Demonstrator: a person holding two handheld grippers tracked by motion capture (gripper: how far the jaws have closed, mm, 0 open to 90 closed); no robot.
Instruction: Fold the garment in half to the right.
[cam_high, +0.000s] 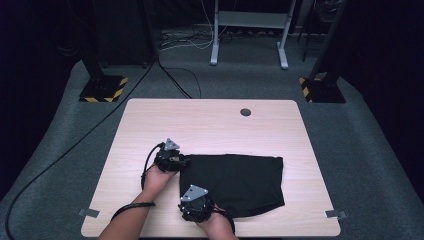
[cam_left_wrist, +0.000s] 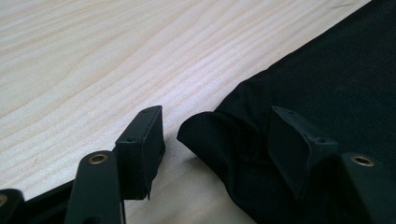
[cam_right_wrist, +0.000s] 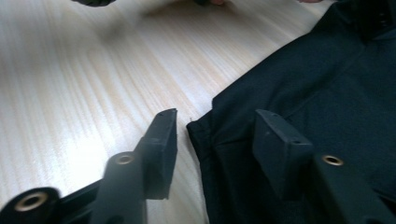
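step: grip cloth (cam_high: 232, 184) left corners | left claw (cam_left_wrist: 215, 135) spread, straddling far corner | right claw (cam_right_wrist: 212, 140) spread, straddling near corner | advice: pinch both hems fully before lifting off desk (cam_high: 210, 125)

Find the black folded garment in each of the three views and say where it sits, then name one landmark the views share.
High view: black garment lies on the table's near right half.
Left gripper view: its corner sits between the open jaws, cloth spreading right.
Right gripper view: its corner sits between the jaws, cloth covering the right side.
Shared landmark: the light wooden table.
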